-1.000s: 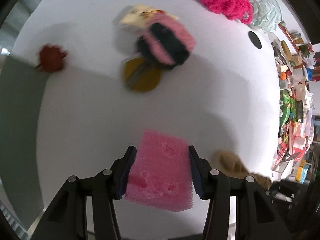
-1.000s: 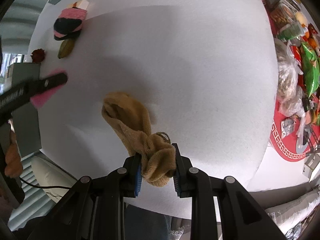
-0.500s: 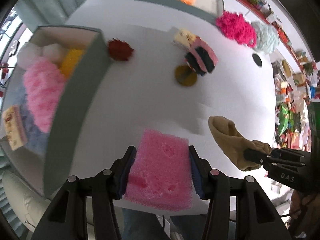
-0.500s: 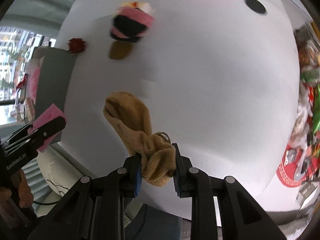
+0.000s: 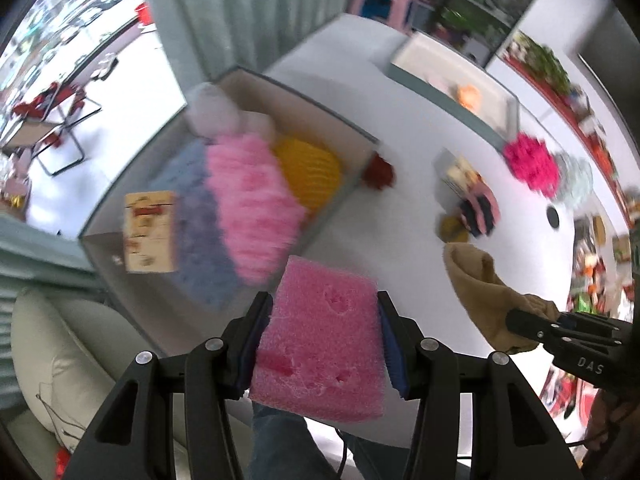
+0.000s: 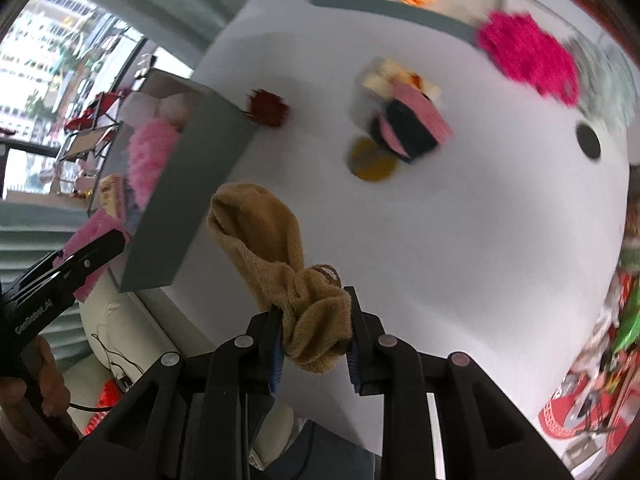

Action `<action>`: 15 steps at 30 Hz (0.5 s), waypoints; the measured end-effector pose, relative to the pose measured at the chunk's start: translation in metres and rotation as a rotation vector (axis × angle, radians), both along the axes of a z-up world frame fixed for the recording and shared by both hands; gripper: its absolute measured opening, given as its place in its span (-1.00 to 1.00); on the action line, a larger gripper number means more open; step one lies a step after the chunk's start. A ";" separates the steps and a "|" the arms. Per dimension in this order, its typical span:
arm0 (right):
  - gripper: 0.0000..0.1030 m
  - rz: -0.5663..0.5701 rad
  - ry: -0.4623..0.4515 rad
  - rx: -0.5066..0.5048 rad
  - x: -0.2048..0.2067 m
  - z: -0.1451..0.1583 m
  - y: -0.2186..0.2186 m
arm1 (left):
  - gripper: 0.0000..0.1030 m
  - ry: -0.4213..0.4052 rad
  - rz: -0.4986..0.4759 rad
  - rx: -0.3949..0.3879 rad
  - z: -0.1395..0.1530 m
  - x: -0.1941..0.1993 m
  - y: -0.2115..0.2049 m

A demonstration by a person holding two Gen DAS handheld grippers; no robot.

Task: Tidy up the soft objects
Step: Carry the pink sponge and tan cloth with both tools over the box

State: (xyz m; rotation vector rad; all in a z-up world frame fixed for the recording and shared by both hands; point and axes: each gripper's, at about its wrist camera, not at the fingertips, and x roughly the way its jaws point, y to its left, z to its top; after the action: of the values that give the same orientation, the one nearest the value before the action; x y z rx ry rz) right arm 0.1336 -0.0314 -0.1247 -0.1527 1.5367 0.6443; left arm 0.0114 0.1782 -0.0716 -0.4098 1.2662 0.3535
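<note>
My left gripper (image 5: 324, 340) is shut on a pink sponge (image 5: 320, 340) and holds it in the air near the corner of a grey box (image 5: 336, 208). The box holds a pink fluffy item (image 5: 252, 196), a yellow one (image 5: 308, 168), a blue-grey one (image 5: 200, 216) and white balls. My right gripper (image 6: 314, 336) is shut on a tan sock (image 6: 276, 248), lifted above the white table (image 6: 480, 240); the sock also shows in the left wrist view (image 5: 480, 292). The left gripper with the sponge shows at the left of the right wrist view (image 6: 88, 252).
On the table lie a pink-and-black sock bundle (image 6: 408, 120), an olive pad (image 6: 372, 160), a dark red pompom (image 6: 268, 108), a magenta puff (image 6: 528, 56) and a pale green puff (image 5: 576, 176). A second grey tray (image 6: 400, 4) holds an orange item. Clutter lines the right edge.
Both grippers have lifted and swung left toward the grey box, each still holding its item. The box's contents have come into full view.
</note>
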 end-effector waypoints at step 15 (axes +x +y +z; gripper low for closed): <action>-0.47 -0.054 -0.044 0.046 -0.012 0.028 0.101 | 0.02 -0.034 0.007 -0.005 0.002 -0.028 0.105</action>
State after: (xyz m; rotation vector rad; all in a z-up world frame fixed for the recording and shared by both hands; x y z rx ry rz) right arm 0.1215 0.0698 -0.0963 -0.0894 1.4779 0.6287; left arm -0.0170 0.2831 -0.0698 -0.4228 1.2325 0.3483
